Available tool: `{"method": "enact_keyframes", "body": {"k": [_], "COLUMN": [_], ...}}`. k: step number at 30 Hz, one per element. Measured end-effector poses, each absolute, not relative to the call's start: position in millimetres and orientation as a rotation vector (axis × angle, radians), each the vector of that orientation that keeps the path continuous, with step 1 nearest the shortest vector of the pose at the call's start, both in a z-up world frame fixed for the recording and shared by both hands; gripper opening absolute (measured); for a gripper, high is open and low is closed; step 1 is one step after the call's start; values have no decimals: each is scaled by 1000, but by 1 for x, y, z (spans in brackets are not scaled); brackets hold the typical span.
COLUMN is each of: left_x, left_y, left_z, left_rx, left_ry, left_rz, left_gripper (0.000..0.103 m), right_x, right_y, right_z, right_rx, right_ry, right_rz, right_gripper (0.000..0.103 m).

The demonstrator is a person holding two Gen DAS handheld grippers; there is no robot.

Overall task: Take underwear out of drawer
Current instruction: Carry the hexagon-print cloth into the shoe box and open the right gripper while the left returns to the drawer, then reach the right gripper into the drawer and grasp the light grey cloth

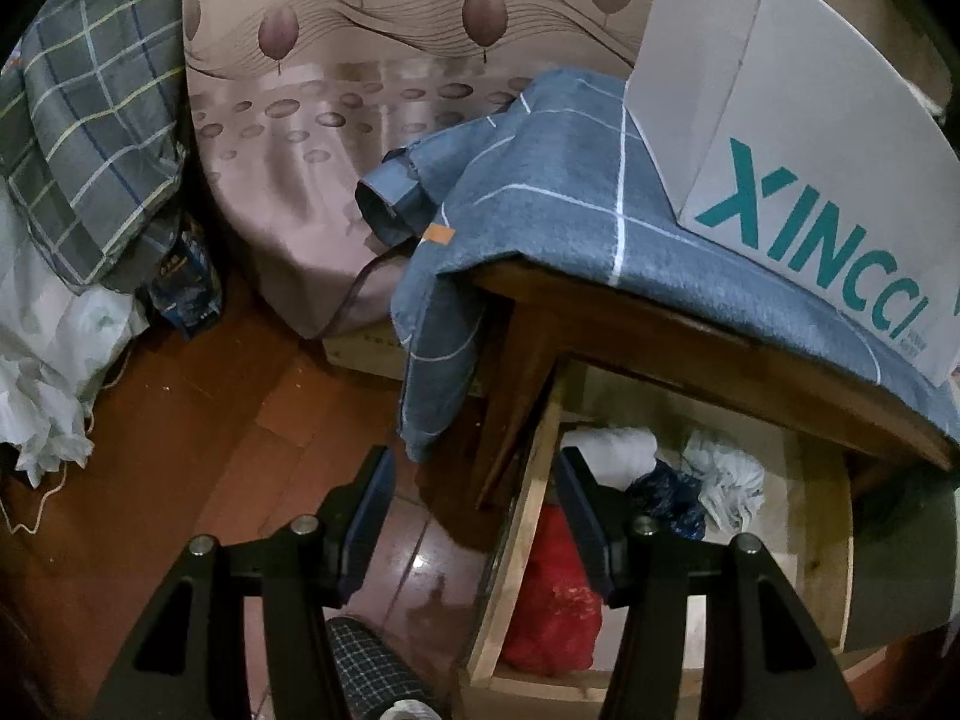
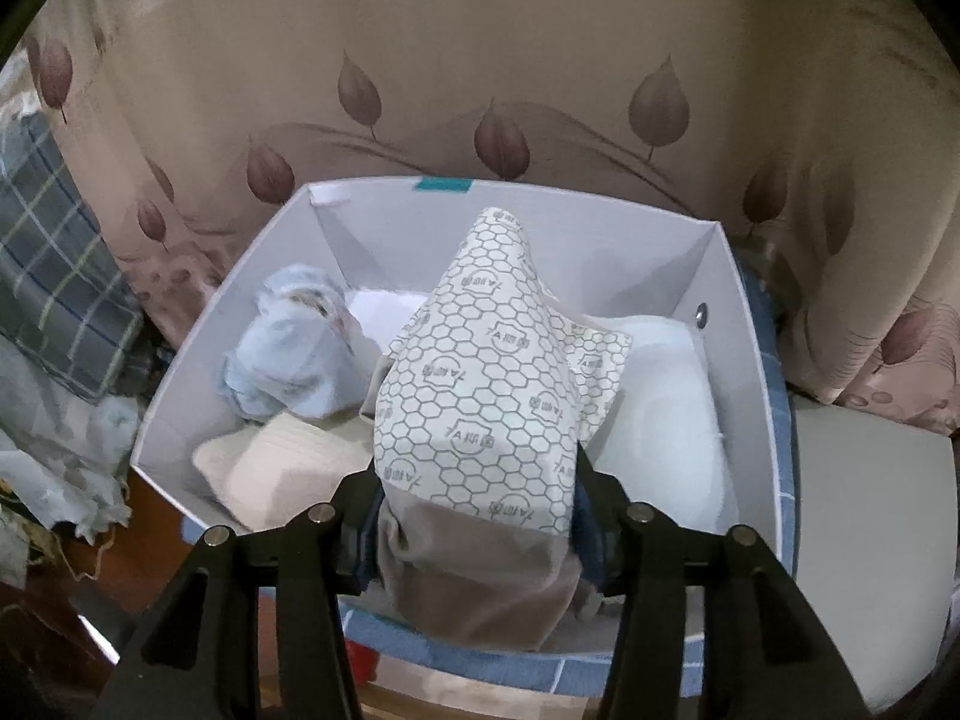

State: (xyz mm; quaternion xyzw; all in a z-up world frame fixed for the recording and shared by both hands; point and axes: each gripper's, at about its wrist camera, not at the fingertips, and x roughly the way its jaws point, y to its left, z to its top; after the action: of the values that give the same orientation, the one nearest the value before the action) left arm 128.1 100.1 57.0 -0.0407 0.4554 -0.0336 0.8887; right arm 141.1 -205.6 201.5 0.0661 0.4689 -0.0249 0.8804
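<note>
Right tool pinches a grey-and-honeycomb underwear piece over the white box on the desk. Light-blue garment and white pad already lie inside. Judgement: lower into the free middle, then release fully so fabric doesn't snag the pads. Left tool hangs spread, empty, over the open drawer's edge; more clothes remain there.
</note>
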Motion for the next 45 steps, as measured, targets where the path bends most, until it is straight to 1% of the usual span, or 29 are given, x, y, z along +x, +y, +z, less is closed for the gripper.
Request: {"method": "enact_keyframes", "body": {"k": [2, 3, 5, 7, 13, 18, 24, 27, 29, 32, 33, 39, 42, 45], "left_x": [129, 129, 130, 130, 130, 131, 131, 132, 132, 131, 131, 133, 135, 136], "left_y": [101, 101, 101, 100, 102, 108, 124, 131, 134, 136, 137, 138, 138, 138], "left_z": [56, 56, 56, 55, 52, 49, 48, 48, 47, 49, 49, 46, 45, 45], "left_rx": [-95, -96, -96, -95, -93, -95, -158, -189, -206, -209, -210, -223, -233, -230], "left_ry": [950, 953, 955, 959, 970, 976, 985, 990, 999, 992, 987, 1006, 1018, 1016], "left_rz": [-69, -68, -65, -69, -67, -27, 5, 24, 31, 47, 51, 51, 47, 46], "left_gripper": [57, 57, 57, 57, 57, 57, 57, 57, 57, 57, 57, 57, 57, 57], "right_x": [142, 142, 141, 139, 120, 80, 24, 2, -9, -14, -13, 14, 29, 44], "right_y": [-205, -204, -204, -203, -200, -189, -175, -164, -153, -142, -141, -131, -132, -134], "right_z": [198, 197, 198, 200, 214, 226, 213, 187, 159, 112, 101, 11, -21, -43], "right_rx": [124, 122, 123, 124, 98, 4, -62, -114, -181, -249, -270, -470, -513, -552], "right_ry": [979, 974, 959, 950, 899, 822, 812, 864, 925, 1019, 1036, 1156, 1193, 1214], "right_rz": [-58, -62, -58, -48, -42, 48, 200, 283, 333, 368, 367, 335, 319, 309], "right_gripper": [56, 61, 63, 69, 70, 70, 70, 68, 68, 63, 59, 52, 49, 48]}}
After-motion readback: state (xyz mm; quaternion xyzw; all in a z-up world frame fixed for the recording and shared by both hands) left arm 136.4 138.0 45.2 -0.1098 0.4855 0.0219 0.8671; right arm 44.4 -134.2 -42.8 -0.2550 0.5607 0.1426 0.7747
